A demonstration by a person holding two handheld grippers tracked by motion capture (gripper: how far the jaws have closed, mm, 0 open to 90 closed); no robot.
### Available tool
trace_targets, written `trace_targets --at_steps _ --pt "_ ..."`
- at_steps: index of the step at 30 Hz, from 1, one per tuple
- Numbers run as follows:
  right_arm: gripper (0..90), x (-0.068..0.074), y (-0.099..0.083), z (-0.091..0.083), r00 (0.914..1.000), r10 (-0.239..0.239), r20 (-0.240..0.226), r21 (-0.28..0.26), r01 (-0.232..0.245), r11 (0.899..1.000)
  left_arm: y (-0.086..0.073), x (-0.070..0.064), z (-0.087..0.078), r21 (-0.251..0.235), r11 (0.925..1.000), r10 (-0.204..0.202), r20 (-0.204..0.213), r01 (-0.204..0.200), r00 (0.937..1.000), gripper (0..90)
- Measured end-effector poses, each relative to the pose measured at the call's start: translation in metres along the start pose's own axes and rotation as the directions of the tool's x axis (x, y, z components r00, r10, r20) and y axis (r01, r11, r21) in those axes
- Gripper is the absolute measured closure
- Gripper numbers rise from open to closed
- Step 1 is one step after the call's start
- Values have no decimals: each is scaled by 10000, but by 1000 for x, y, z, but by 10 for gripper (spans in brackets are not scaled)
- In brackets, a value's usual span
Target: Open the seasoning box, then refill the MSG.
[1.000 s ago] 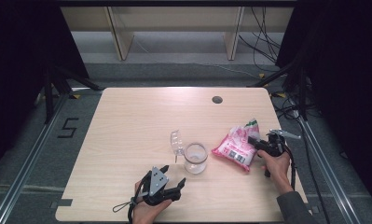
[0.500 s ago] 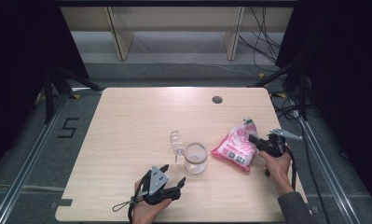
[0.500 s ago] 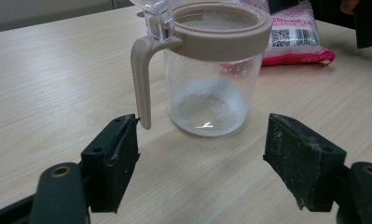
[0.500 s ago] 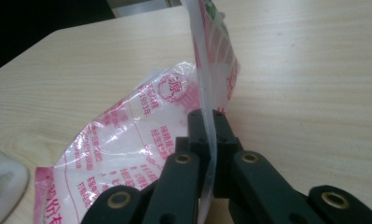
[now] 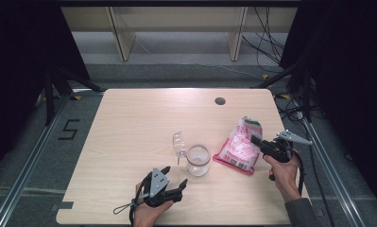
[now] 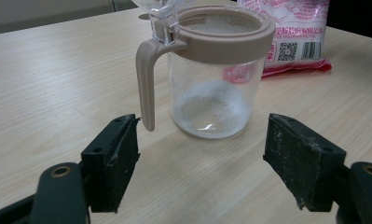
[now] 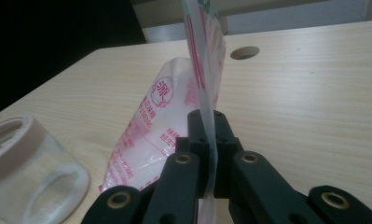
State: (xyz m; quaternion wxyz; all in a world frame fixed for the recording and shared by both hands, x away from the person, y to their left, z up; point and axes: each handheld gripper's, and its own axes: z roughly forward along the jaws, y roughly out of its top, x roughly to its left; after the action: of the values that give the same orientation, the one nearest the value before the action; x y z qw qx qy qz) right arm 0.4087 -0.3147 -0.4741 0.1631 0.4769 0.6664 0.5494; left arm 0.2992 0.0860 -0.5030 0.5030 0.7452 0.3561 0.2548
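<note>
Currently the right gripper (image 5: 257, 140) is clamped on the bag (image 5: 237, 149), whose long axis runs from the desk's (image 5: 129, 123) near edge toward its far-right corner; left gripper (image 5: 174, 177) jaws apart.

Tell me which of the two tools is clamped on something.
The right tool, at the table's right side: its jaws are shut on the pink bag's upper edge. The left tool stands open before the glass jar, holding nothing.
</note>
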Motion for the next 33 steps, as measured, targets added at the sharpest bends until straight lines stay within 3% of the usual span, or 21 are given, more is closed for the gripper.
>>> trace_targets --at_steps 4,6,7,9,10,11,13,14,16,17,18,19,20,21,22,23,24,27,28,31,33 --pt "900 9 3 -6 9998 159 -109 -66 -160 9999 1 1 -1 -48 9997 225 31 -225 9997 254" --pt "900 13 4 -8 9985 286 -463 -341 -302 9990 1 1 0 -40 9993 360 24 -360 9993 254" --pt "900 14 6 -9 9986 43 -519 -358 -62 9993 1 1 0 -24 9994 342 28 -342 9994 255" --pt "900 20 7 -10 9973 49 -739 -465 -84 9989 -1 -4 2 -80 9996 -254 87 255 9996 254" --pt "900 23 8 -11 9960 217 -865 -505 -262 9984 -1 -4 1 26 10000 -68 66 67 10000 254" --pt "900 28 9 -12 9929 511 -1077 -533 -571 9969 -2 -5 2 -24 10000 -79 61 79 10000 254" --pt "900 30 10 -12 9909 256 -1319 -722 -354 9968 -1 -4 1 41 9998 214 103 -215 9997 254" --pt "900 35 10 -12 9875 489 -1496 -642 -590 9962 -1 -3 1 44 9995 316 120 -317 9994 255" --pt "900 38 12 -11 9875 361 -1538 -721 -476 9963 -2 -5 0 2 10000 22 155 -22 9999 254" --pt "900 42 12 -12 9807 852 -1761 -607 -972 9934 -1 -4 1 -19 10000 28 122 -28 9999 254" --pt "900 42 13 -11 9813 736 -1777 -642 -862 9942 -2 -5 0 -23 9999 -127 72 127 9999 254" --pt "900 44 14 -12 9757 945 -1975 -559 -1075 9926 -2 -6 0 -20 9998 -200 74 200 9998 254" --pt "900 43 14 -11 9757 757 -2054 -667 -911 9936 -1 -4 1 -115 9999 81 97 -80 9999 254" --pt "900 44 15 -11 9766 723 -2025 -701 -881 9936 -2 -5 1 -118 9999 -23 106 24 9999 254" --pt "900 47 16 -12 9706 1018 -2183 -654 -1186 9908 -1 -5 1 -94 9999 129 102 -128 9999 254" --pt "900 47 17 -13 9717 952 -2163 -591 -1103 9921 -1 -6 1 66 9997 256 38 -256 9997 254" --pt "900 47 18 -13 9719 792 -2218 -697 -968 9929 -1 -8 2 5 10000 -15 131 14 9999 254" --pt "900 52 22 -16 9659 1043 -2368 -583 -1213 9909 -1 -12 5 35 10000 22 266 -23 9996 254" --pt "900 51 23 -15 9683 723 -2391 -696 -913 9934 -1 -15 5 126 9999 5 207 -8 9998 254" --pt "900 56 26 -19 9629 964 -2521 -564 -1140 9919 0 -21 9 172 9998 66 435 -74 9990 254" --pt "900 57 29 -21 9685 681 -2393 -577 -842 9948 1 -26 12 196 9998 78 565 -89 9984 255"
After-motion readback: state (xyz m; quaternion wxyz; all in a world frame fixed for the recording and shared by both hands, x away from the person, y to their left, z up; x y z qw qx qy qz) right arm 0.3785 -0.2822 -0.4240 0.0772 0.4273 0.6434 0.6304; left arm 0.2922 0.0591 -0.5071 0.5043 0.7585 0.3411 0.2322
